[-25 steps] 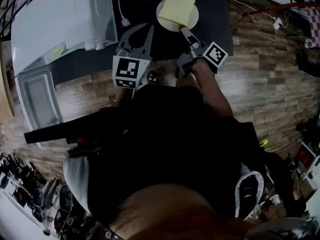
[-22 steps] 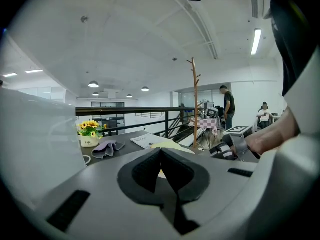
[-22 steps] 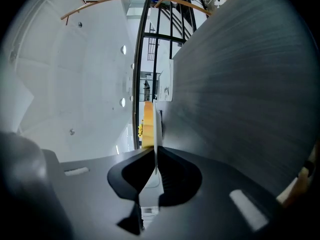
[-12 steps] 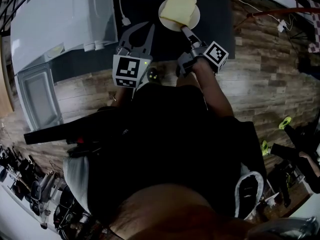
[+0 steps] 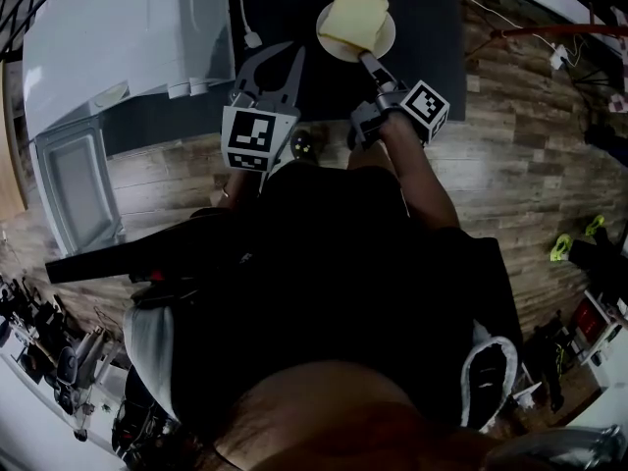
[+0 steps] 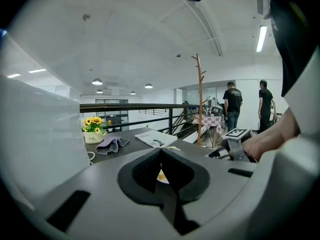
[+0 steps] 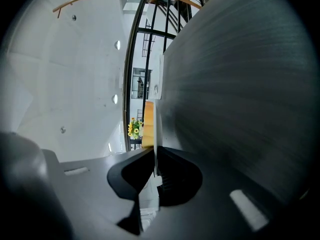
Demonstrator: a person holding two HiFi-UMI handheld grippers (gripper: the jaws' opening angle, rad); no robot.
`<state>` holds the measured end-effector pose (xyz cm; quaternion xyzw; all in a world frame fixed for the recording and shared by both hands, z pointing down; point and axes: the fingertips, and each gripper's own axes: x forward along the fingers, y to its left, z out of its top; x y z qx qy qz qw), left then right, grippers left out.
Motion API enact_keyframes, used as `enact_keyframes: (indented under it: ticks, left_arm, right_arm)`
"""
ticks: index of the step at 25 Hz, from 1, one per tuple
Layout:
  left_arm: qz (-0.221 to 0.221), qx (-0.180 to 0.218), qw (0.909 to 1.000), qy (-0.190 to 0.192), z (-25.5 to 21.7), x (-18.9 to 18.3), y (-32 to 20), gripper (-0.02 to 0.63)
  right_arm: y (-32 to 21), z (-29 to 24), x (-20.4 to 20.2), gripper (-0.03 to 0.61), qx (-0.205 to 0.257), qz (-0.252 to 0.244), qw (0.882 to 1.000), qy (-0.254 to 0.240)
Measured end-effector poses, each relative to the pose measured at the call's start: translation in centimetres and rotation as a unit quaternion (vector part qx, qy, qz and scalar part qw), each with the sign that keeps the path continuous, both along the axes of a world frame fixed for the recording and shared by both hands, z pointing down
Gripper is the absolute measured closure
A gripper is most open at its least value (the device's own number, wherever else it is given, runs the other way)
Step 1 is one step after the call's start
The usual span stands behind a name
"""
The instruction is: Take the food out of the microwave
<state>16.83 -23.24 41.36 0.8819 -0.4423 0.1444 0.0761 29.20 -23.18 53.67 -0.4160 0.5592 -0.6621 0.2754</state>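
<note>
A white plate with a slice of bread lies on the dark table, to the right of the white microwave. The microwave's door hangs open at the left. My right gripper is shut on the plate's near rim. In the right gripper view the plate shows edge-on between the jaws of the right gripper, with the bread on it. My left gripper hovers left of the plate, shut and empty. In its own view the left gripper has its jaws closed together.
A white cable with a plug trails beside the microwave. A sunflower pot, a grey cloth and a paper lie at the table's far side by a railing. Two people stand far off. Wooden floor surrounds the table.
The whole head view has drifted slightly. The right gripper keeps its hold on the plate's rim and the left gripper stays where it was.
</note>
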Motion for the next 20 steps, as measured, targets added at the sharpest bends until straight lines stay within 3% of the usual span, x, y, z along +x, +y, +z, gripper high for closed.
enact_keyframes:
  ticks: [20]
  left_arm:
    - [-0.004,-0.003,1.0,-0.003,0.2,-0.2,0.2,0.607]
  right_arm:
    - [0.3,1.2,0.2,0.557,-0.027,0.006,1.0,0.004]
